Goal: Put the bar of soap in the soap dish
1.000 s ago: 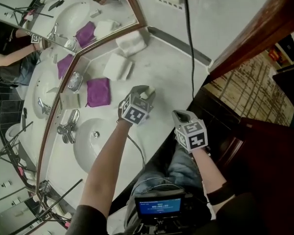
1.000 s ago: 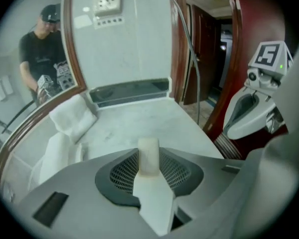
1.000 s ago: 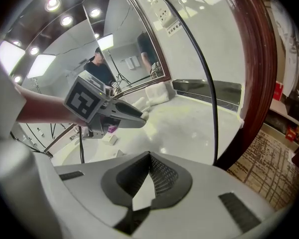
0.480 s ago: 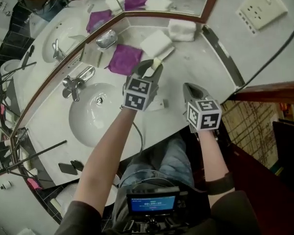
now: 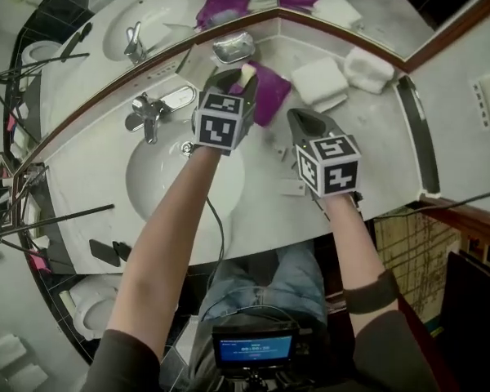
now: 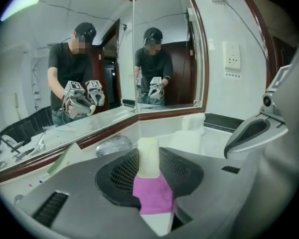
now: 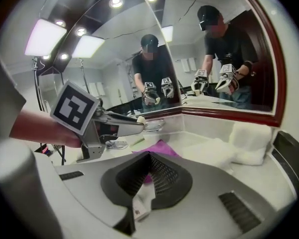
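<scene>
- Grip, left gripper (image 5: 231, 77): jaws part-way closed and clamped on the bar of soap (image 6: 149, 156). The cream bar stands upright between the pads, its top poking past the tips.
- Right gripper (image 5: 299, 120): jaws pressed together with nothing in them. I hold it idle just beside the left one, over the counter.
- Step in hand, by my judgement: carrying the soap to the soap dish (image 5: 233, 47). The bar is in the air and not yet in the dish.
- Soap dish: shiny metal and apparently bare. It sits at the foot of the mirror, just beyond the left gripper's tips and beside a purple cloth (image 5: 271, 96).
- Next move, as I judge it: ease the left gripper forward over the dish, lower until the bar rests in it, then let the jaws part.
- Surroundings: faucet (image 5: 151, 109) and sink basin (image 5: 159, 188) to the left, folded white towels (image 5: 320, 80) to the right.
</scene>
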A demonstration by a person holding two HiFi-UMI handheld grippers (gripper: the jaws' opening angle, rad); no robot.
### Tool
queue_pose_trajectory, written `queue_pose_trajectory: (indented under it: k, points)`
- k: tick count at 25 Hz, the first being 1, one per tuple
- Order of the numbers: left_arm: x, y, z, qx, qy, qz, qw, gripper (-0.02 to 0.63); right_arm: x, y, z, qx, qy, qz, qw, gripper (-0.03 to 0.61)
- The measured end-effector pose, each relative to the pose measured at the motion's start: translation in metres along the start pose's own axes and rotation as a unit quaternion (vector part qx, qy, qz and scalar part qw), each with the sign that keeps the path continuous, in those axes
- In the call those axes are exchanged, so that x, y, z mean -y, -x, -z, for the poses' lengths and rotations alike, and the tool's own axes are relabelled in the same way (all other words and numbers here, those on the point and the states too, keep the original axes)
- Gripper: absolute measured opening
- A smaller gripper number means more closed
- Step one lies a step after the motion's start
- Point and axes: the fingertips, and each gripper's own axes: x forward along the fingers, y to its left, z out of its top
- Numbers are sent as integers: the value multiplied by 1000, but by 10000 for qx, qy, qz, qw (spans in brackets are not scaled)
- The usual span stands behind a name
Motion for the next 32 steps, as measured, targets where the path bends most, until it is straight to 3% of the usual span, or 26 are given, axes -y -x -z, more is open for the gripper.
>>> queue_pose_trajectory:
  k: [8,22,26,29,32]
  points:
    - [-63,-31,0,-178,3,-420,9990,129,-24,-49,-19,-49,365,-502,9981,18]
    - [-92,-72,7,-451,21,-575,9973,129,-15,-65,-28,-4,297,-616,9977,18]
    - [-107,-78,16,-481,-39,-776,9958,134,-12,-63,-25,2,251,-596,9979,17]
    - [-105,-78,11,-383,-10,-768,9963,211,-9,-61,-24,-2,215,-555,9982,18]
    - [-101,-69,3,-249,20,-762,9968,212,-8,-57,-24,-8,190,-514,9985,18]
